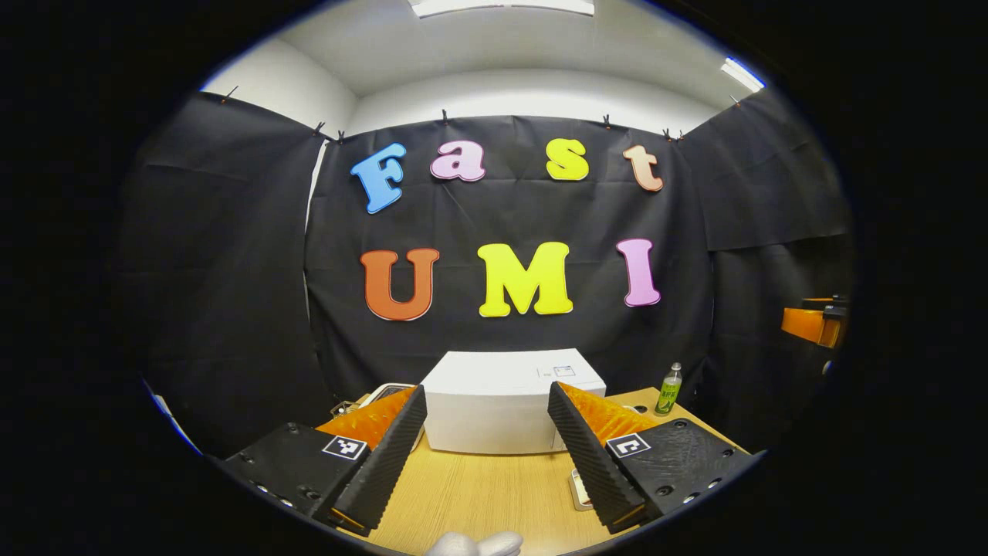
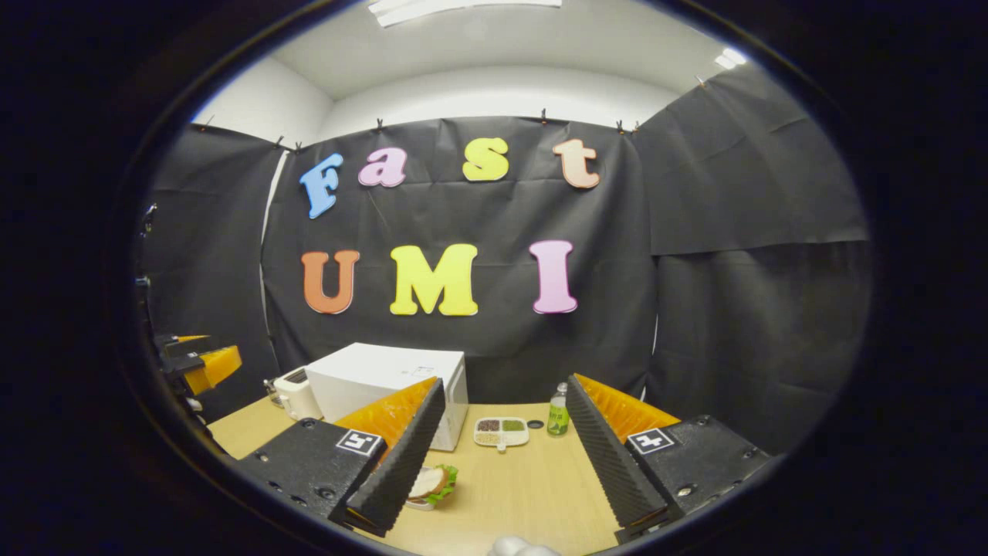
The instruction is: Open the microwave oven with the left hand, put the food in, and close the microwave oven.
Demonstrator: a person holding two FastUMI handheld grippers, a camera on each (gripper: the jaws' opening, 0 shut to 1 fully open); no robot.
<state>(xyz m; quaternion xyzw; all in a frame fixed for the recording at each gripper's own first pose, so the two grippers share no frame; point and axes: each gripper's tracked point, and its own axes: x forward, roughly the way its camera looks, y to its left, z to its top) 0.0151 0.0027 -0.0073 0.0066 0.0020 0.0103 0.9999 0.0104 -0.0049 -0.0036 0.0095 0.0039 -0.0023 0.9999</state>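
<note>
While both grippers (image 1: 486, 444) (image 2: 502, 455) gape empty: closed microwave (image 1: 502, 401), green bottle (image 2: 557, 413) beside compartment tray (image 2: 502, 431), sandwich (image 2: 432, 484) nearer.

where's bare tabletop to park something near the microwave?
Open wood lies in front of the microwave, between it and the left gripper, and right of the green bottle toward the right gripper. Crowded: sandwich near the front, divided tray beside the microwave, white appliance on its far side.

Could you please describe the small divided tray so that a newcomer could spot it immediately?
Find the white microwave on the wooden table. Right of it lies the divided tray, with the green bottle beyond. Unlike the sandwich nearer the camera, it is flat, with separate compartments of differently coloured fillings.
</note>
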